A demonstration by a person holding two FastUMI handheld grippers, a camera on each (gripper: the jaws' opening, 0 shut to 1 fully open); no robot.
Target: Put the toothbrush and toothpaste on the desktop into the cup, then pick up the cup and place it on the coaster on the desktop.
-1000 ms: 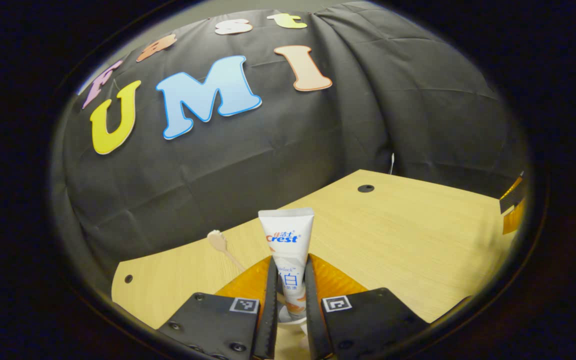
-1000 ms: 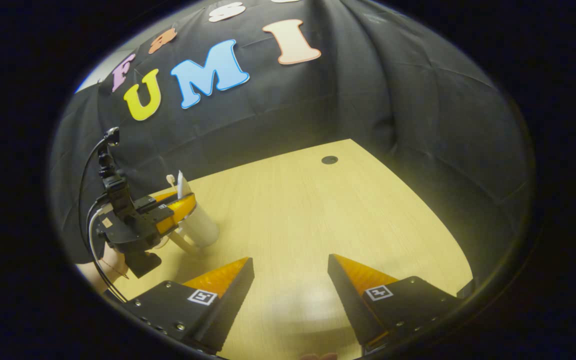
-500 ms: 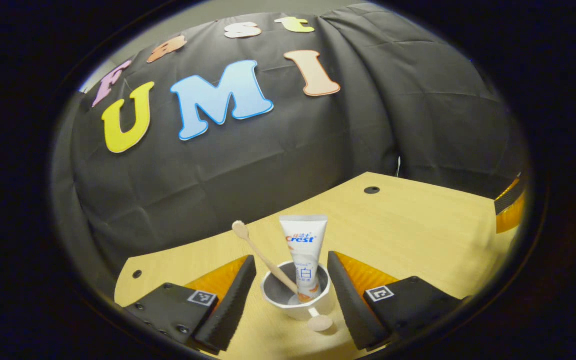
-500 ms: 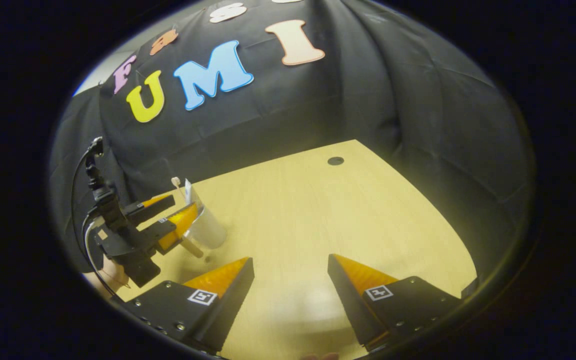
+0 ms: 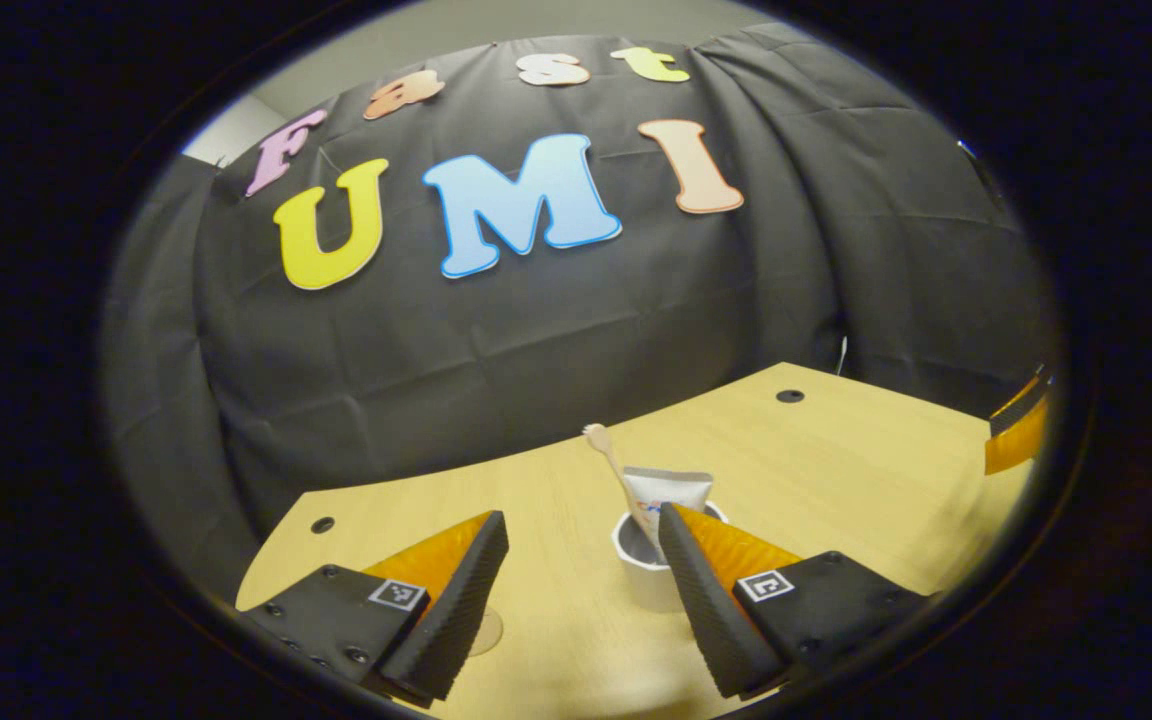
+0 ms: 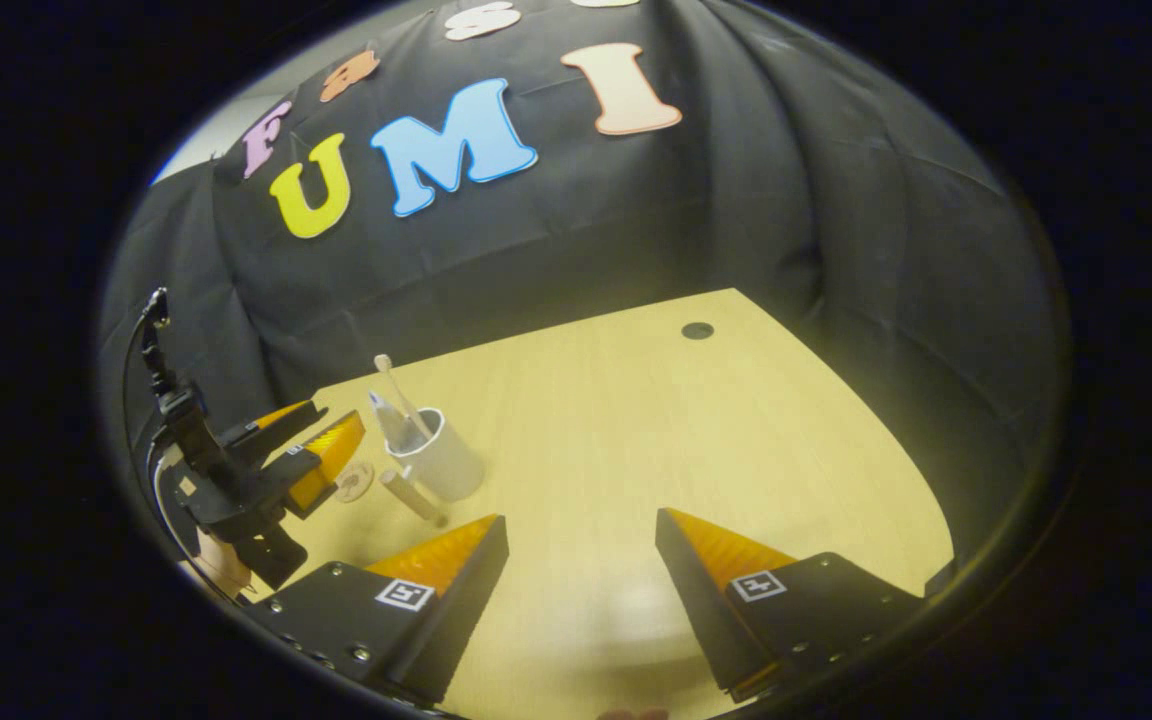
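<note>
Both hand-held grippers spread wide and empty over the pale wooden desktop (image 6: 636,430).
In the right gripper view, the left gripper (image 6: 321,440) sits at nine o'clock, fingers parted around nothing; just beside it a small round coaster (image 6: 352,482); then the white cylindrical cup (image 6: 441,462), holding the wooden toothbrush (image 6: 394,385) and white toothpaste tube (image 6: 386,420); the right gripper (image 6: 581,545) gapes at six o'clock.

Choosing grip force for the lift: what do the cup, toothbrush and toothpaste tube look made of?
Cup: white, matte, thick-walled, likely ceramic or hard plastic. Toothbrush: pale tan handle, looks like wood or bamboo. Toothpaste tube: white, with a flat crimped end, probably soft plastic.
</note>
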